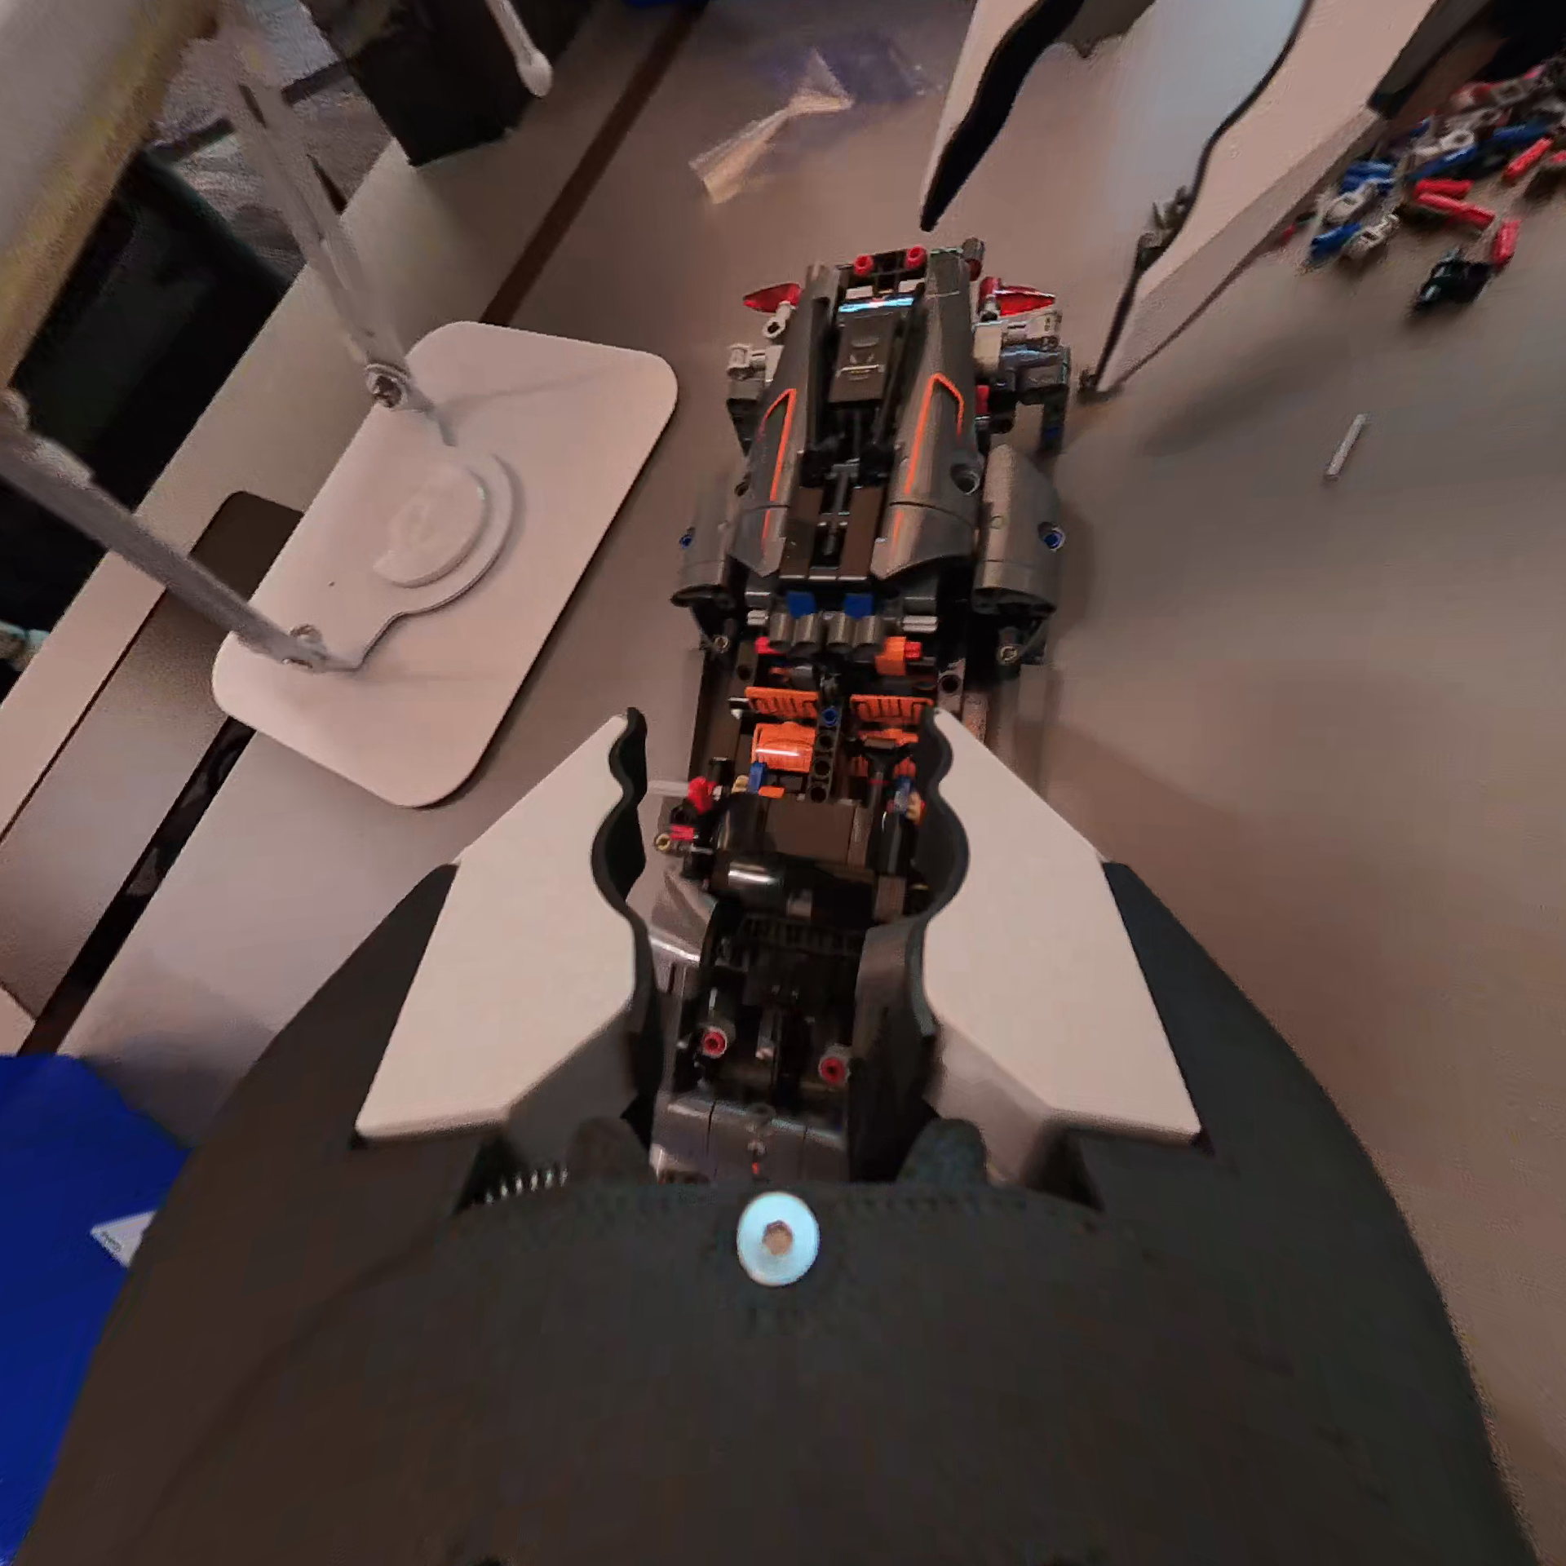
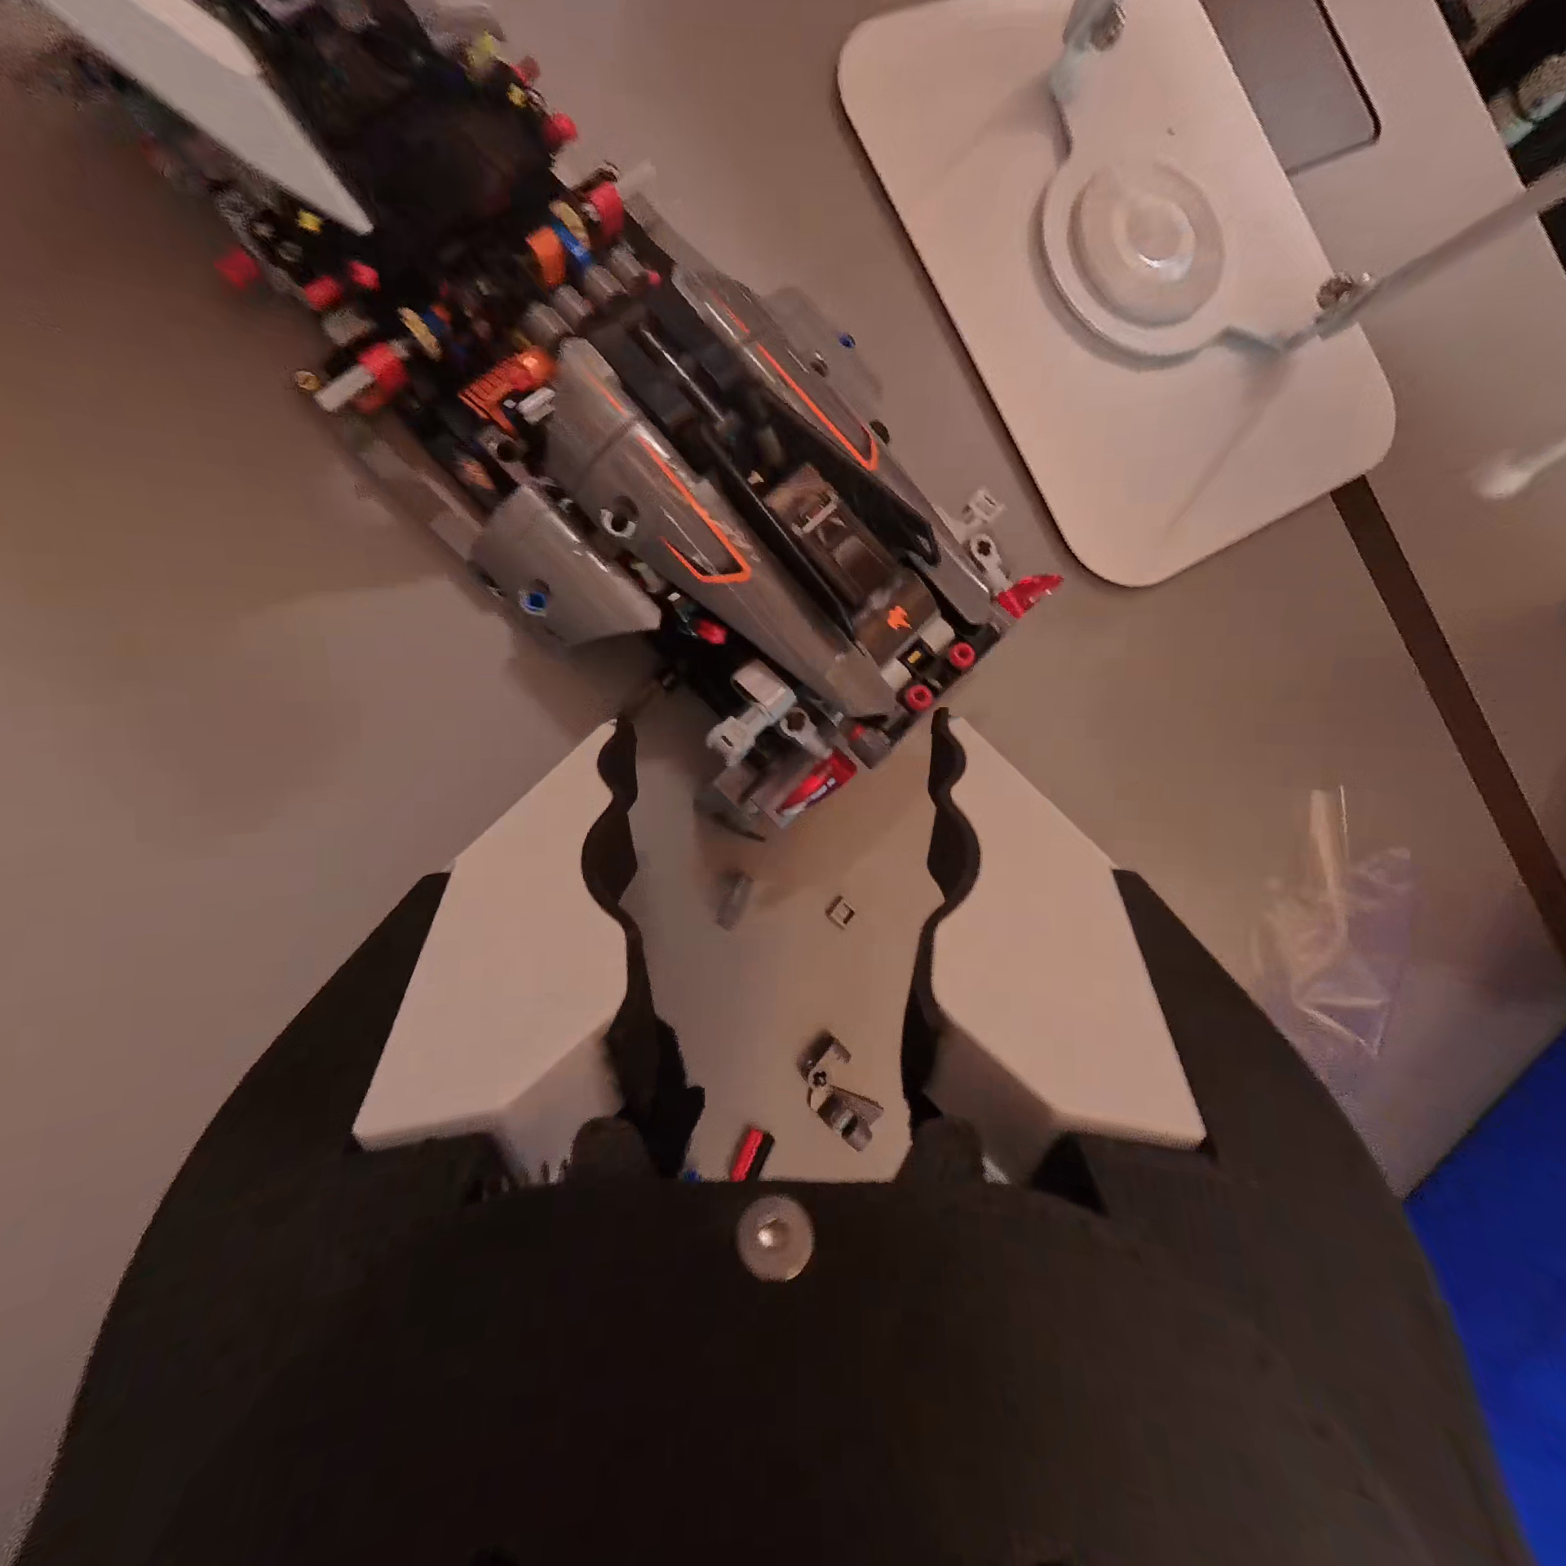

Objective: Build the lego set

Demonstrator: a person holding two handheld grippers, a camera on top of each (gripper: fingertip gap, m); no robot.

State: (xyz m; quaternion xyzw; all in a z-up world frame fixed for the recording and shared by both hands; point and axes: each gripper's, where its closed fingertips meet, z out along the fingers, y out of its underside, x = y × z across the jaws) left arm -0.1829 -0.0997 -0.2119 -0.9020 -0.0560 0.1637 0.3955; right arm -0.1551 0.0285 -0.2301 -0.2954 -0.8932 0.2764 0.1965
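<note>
A long dark grey and black lego car (image 1: 856,474) with orange stripes lies on the tan table (image 1: 1271,763). My left gripper (image 1: 784,754) is open; its jaws straddle the car's near end, with the pads close to both sides. The right wrist view shows the car (image 2: 678,441) running diagonally, with a white finger (image 2: 212,102) of the left gripper at its far end. My right gripper (image 2: 780,746) is open and empty, just short of the car's tail. Its white fingers (image 1: 991,76) show in the left wrist view beyond the car.
A white stand base (image 1: 441,559) sits left of the car and also shows in the right wrist view (image 2: 1118,280). A pile of loose pieces (image 1: 1432,186) lies far right. Small loose parts (image 2: 835,1093) lie under my right gripper. A clear plastic bag (image 2: 1330,941) and a blue object (image 2: 1491,1271) lie right. To the blue object (image 2: 1491,1271): right tips about 25 cm, left tips about 40 cm.
</note>
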